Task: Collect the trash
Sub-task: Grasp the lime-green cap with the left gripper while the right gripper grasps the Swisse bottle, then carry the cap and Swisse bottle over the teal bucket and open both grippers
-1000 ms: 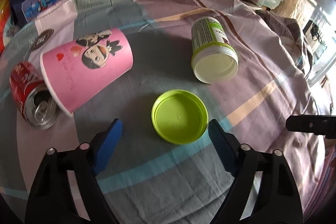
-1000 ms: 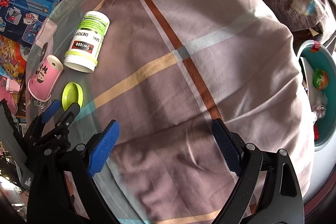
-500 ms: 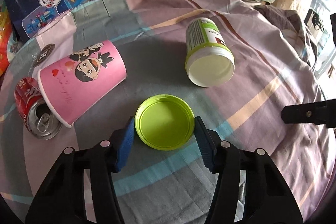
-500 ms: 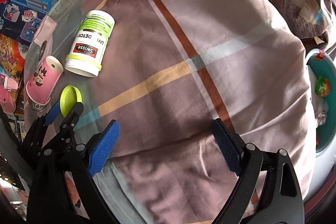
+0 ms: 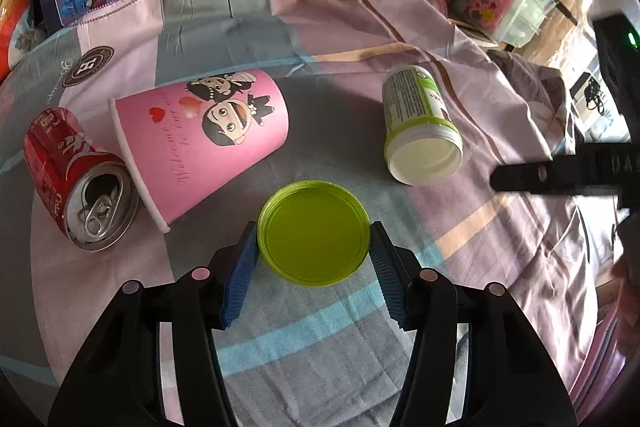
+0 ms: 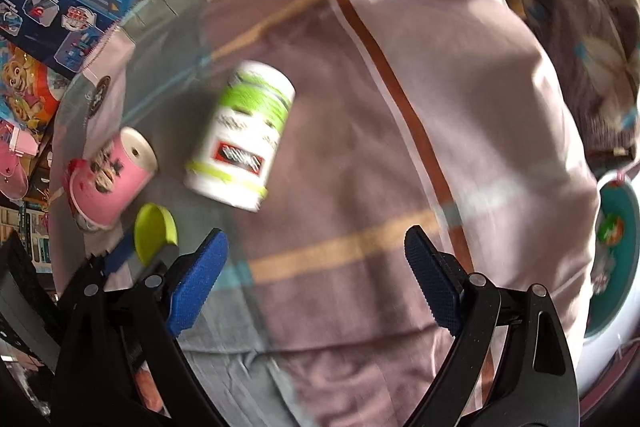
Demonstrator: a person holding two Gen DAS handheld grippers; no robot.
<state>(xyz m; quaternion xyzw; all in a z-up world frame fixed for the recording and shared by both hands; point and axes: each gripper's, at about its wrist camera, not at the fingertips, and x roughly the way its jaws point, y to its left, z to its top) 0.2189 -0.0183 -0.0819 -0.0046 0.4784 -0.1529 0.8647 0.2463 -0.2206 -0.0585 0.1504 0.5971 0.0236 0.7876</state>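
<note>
Left wrist: my left gripper (image 5: 312,247), wide apart a second ago, now clamps the green lid (image 5: 313,231) on the bedsheet (image 5: 400,27); the pink cup (image 5: 208,135) reads "Welcome".

Right wrist: my right gripper (image 6: 316,267) stays apart, empty; the bottle (image 6: 244,135) has drawn closer, its label blurred.

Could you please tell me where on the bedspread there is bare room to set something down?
The widest bare stretch is the bedspread right of the white bottle, running toward the teal bin. It is crowded on the other side: soda can, pink cup and green lid lie close together, the lid clamped in the left gripper.
</note>
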